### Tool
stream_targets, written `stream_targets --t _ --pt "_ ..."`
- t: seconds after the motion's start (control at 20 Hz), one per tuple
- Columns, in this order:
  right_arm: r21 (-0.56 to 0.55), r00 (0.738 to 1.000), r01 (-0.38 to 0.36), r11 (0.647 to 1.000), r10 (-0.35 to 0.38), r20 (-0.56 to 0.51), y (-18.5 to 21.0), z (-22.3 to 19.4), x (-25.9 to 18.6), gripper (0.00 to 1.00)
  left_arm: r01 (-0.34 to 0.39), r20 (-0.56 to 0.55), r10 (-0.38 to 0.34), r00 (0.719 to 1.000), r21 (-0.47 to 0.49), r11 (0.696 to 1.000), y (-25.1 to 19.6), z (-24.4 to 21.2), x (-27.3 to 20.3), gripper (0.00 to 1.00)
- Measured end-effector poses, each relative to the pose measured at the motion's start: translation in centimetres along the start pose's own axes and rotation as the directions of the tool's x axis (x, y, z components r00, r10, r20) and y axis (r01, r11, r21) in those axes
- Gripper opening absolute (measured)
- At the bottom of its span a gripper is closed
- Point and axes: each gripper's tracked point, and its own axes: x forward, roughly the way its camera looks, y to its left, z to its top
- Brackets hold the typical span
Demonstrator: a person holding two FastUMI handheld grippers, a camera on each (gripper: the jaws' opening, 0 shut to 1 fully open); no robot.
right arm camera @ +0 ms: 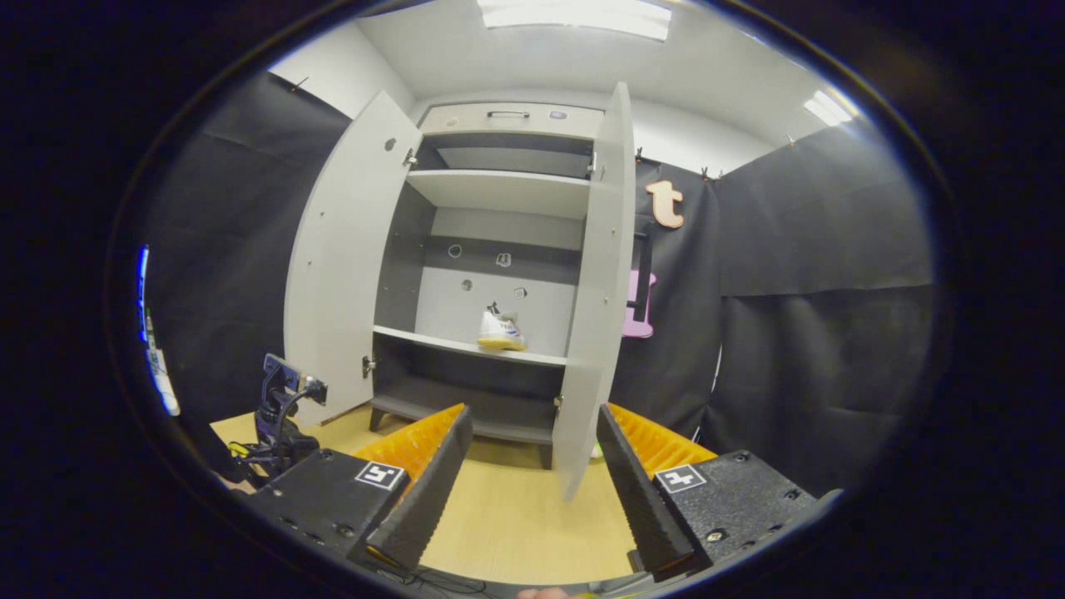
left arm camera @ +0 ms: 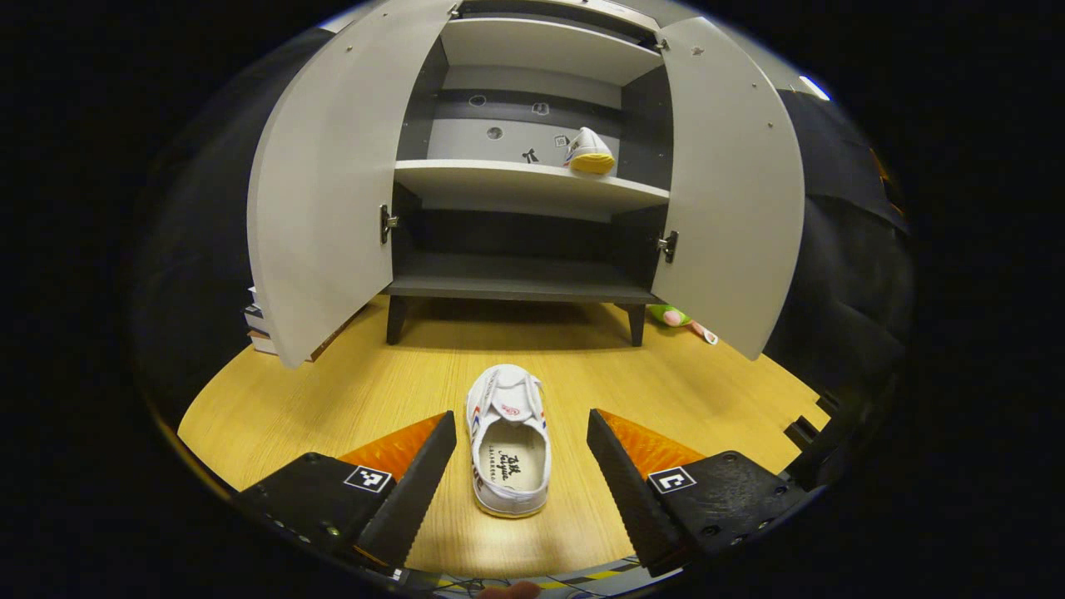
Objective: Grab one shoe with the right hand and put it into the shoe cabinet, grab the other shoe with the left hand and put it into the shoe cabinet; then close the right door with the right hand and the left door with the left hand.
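Note:
A white shoe (left arm camera: 508, 441) lies on the wooden floor (left arm camera: 333, 399), heel toward me, between the spread fingers of my left gripper (left arm camera: 522, 466), which is open and not touching it. Beyond it stands the shoe cabinet (left arm camera: 524, 179) with both doors wide open. A second white shoe with a yellow sole (left arm camera: 590, 152) rests on the right end of its middle shelf, and shows again as the shelved shoe (right arm camera: 501, 330) in the right gripper view. My right gripper (right arm camera: 534, 474) is open and empty, held back from the cabinet (right arm camera: 491, 274) facing the edge of its right door (right arm camera: 595, 308).
A stack of books (left arm camera: 260, 324) sits on the floor behind the left door (left arm camera: 320, 183). A green and pink toy (left arm camera: 678, 318) lies by the cabinet's right leg. The left gripper's body with cables (right arm camera: 279, 416) shows at lower left in the right gripper view.

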Motion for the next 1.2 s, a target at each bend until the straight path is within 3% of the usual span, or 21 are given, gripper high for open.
stream_targets --t 0.55,1.05,1.15,1.2 --pt "0.032 0.997 -0.001 0.999 0.004 -0.079 0.5 -2.3 3.3 0.95 -0.065 -0.215 0.061 0.975 -0.011 0.998 5.1 -5.5 6.0 0.96" --pt "0.031 0.993 0.015 0.999 -0.012 -0.12 0.7 -3.9 5.0 0.95 -0.051 -0.233 0.049 0.971 -0.005 0.999 5.4 -5.3 10.6 0.95" --pt "0.031 0.992 0.019 0.999 -0.015 -0.127 0.6 -4.2 5.3 0.95 -0.052 -0.233 0.048 0.971 -0.008 0.999 5.4 -5.3 11.3 0.93" --pt "0.033 0.992 0.019 0.999 -0.015 -0.129 0.6 -4.4 5.4 0.95 -0.049 -0.236 0.044 0.971 -0.016 0.999 5.3 -5.4 11.4 0.86"
